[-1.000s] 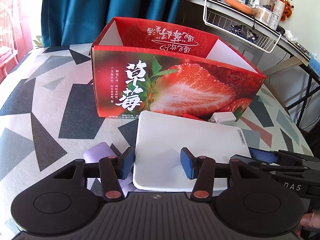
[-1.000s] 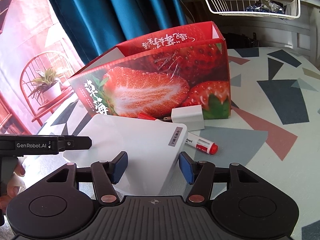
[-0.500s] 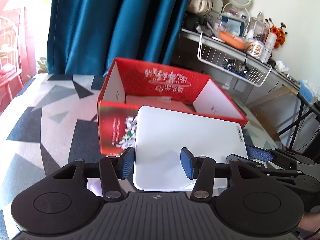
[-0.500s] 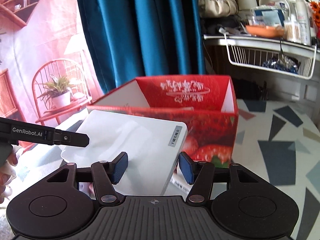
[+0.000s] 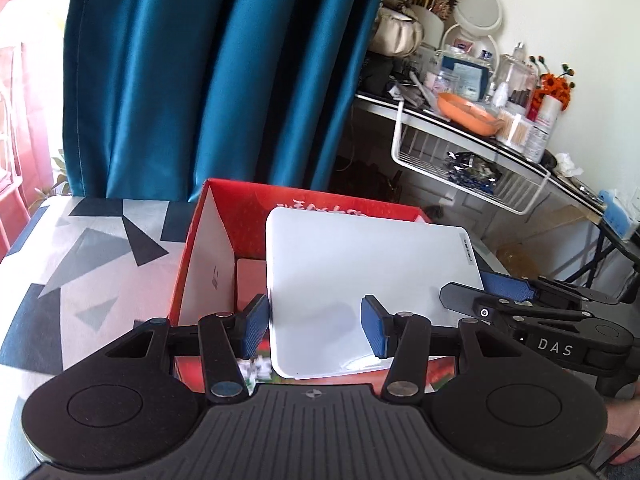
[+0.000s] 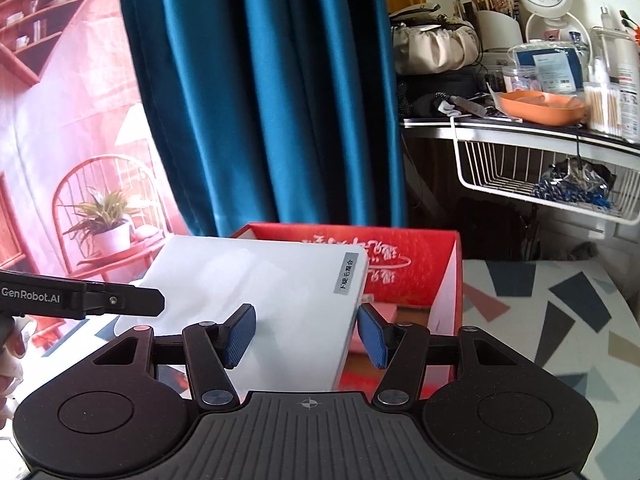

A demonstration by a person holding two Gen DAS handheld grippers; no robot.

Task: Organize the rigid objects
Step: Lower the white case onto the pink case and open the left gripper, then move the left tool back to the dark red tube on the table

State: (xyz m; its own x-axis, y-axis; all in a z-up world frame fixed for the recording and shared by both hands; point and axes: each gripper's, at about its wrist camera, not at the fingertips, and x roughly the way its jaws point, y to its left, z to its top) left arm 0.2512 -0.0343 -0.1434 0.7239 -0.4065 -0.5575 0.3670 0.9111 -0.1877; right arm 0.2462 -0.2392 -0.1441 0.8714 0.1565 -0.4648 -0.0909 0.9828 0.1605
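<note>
- Carrying the white flat case (image 5: 360,272) above the red strawberry carton (image 5: 208,264), clear of the patterned counter (image 5: 80,264).
- Holding the left tool (image 5: 314,312) with its jaws wide apart: one blue pad just beside the case's left edge, the other in front of the case's broad face, so not clamping across it.
- Holding the right tool (image 6: 305,320) the same way, jaws wide apart: one pad beside the case's right edge, near the end with the grey label (image 6: 347,272), the other over the white face.
- Apparently trapping the case between the two tools, one on each short side; not managing to tell exactly which surfaces are bearing the weight.
- Lying with the long axis running across from one tool to the other, roughly in line with the carton's long side, the far edge tipped slightly upward.
- Hovering over the carton's open mouth, the opening lying just ahead of and below both tools, neither one clearly nearer.
- Sharing the carton floor with a pale pink item (image 5: 250,284), so probably needing a level, joint descent, both tools lowering together.
- Risking a slip or a corner catching the carton rim if one side drops first.
</note>
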